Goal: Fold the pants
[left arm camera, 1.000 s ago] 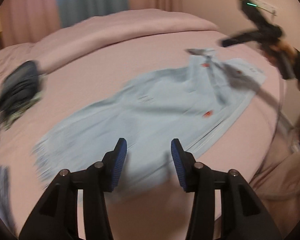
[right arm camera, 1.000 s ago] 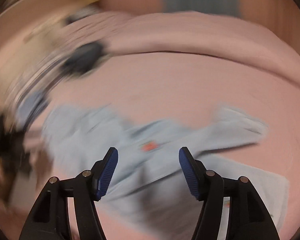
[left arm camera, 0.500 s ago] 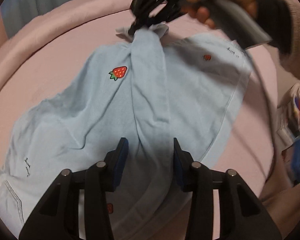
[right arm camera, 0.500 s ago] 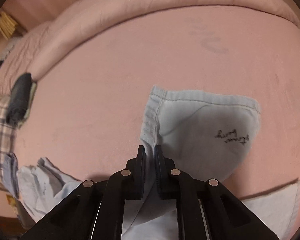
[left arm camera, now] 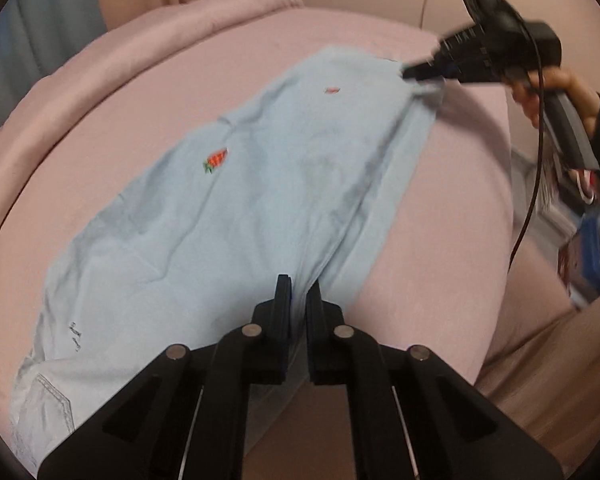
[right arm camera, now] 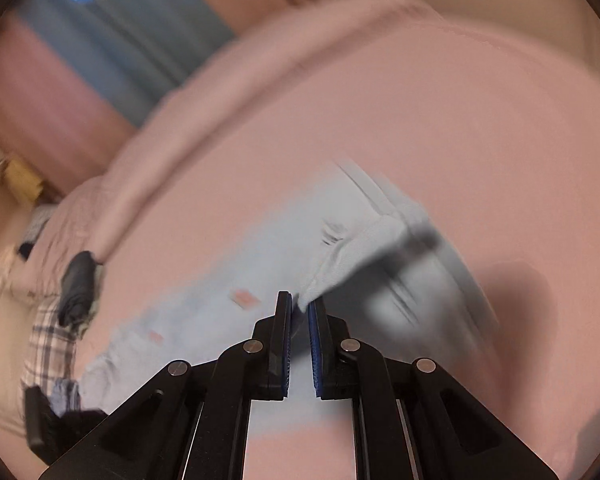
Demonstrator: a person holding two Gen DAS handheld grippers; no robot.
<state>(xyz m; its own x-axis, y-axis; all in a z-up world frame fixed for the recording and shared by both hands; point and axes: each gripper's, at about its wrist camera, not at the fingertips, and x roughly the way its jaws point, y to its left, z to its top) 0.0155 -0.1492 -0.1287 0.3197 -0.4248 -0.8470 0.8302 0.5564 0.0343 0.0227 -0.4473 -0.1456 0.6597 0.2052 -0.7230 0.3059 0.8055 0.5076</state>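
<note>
- Because the pink bed (left arm camera: 440,184) carries everything, we start there: the light-blue pants (left arm camera: 228,216) lie across it, long axis running between our two grips.
- Our left hand-held gripper (left arm camera: 298,292) is clamped on the near edge; the right hand-held gripper (left arm camera: 410,73) pinches the far end.
- We see a strawberry patch (left arm camera: 216,160); the handwritten script (left arm camera: 75,336) is unreadable.

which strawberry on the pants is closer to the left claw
The red-and-green strawberry mid-pants; the fainter pink one sits farther off, toward the right claw.
</note>
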